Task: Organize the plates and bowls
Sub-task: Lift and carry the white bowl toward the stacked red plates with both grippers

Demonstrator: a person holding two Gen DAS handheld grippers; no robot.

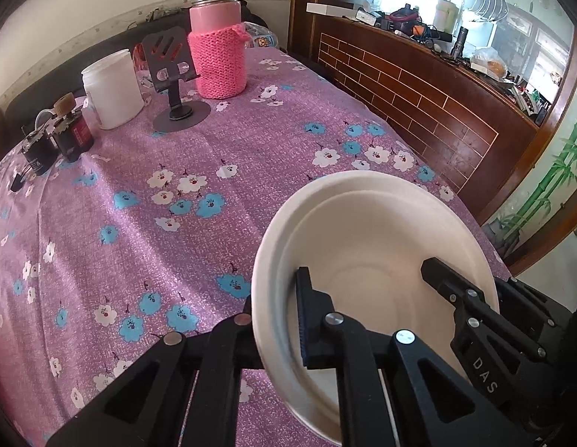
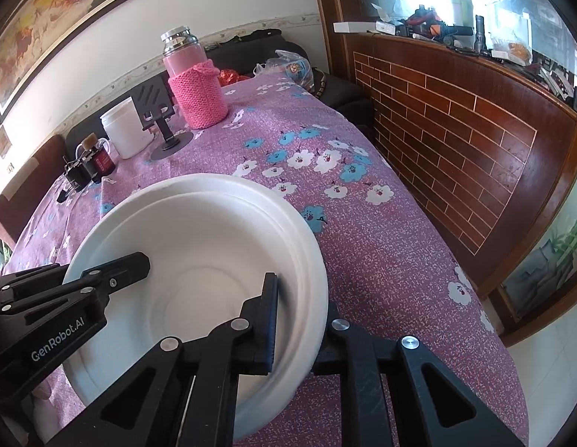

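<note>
My left gripper [image 1: 277,320] and right gripper [image 2: 299,316] jaws pinched opposite rims of the stacked disposable bowls [image 1: 363,238], near the bench's right edge; judged light, flimsy, best gripped at rims.

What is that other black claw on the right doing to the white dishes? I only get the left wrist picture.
Observer: The right gripper is shut on the right rim of the nested white dishes, with one finger inside and one outside.
Operator: Is there anything on the wall that I'm missing?
Observer: A framed painting, apparently of horses, hangs high on the left.
Operator: Does my own claw have writing on it?
Observer: Yes, the side of the left gripper reads GenRobot.AI.
</note>
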